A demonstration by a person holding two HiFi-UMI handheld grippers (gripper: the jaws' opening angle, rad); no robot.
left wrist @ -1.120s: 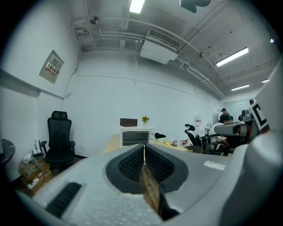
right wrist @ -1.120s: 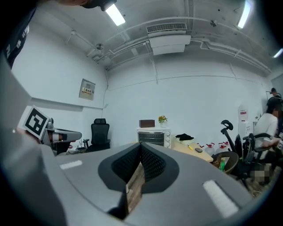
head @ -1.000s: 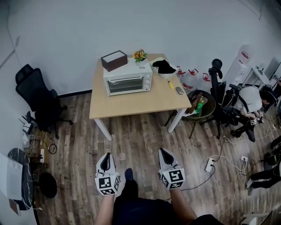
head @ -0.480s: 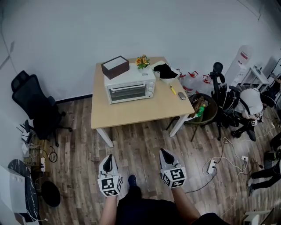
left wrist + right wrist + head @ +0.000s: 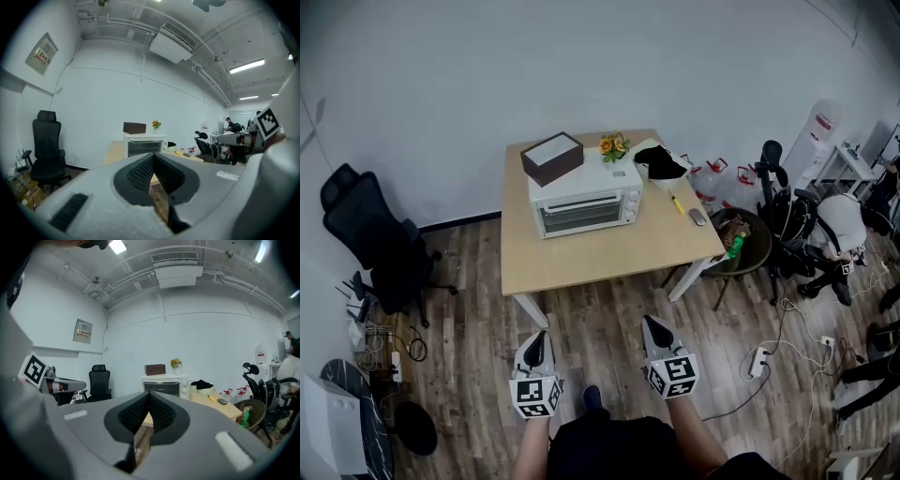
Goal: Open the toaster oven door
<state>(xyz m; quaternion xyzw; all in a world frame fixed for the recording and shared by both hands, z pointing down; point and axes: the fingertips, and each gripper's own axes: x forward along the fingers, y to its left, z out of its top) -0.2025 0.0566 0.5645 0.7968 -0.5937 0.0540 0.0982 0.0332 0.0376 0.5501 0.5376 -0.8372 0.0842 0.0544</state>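
The left gripper and the right gripper are held low, side by side over the wooden floor. Each has its jaws closed tip to tip with nothing between them, and both point toward the table. A stretch of floor lies between the grippers and the table's near edge, so both are well apart from it.

The toaster oven stands toward the back of the table, near the wall. Its glass door is closed and faces the person, and the knobs are on its right side. A brown box sits on top of the oven at the left, with a small pot of flowers on top at the right. Just right of the oven lies a black item in a pale bowl. Nearer the table's right edge are a yellow tool and a small grey object.

A black office chair stands left of the table. To the right are water jugs, a round seat, tripods and cables.
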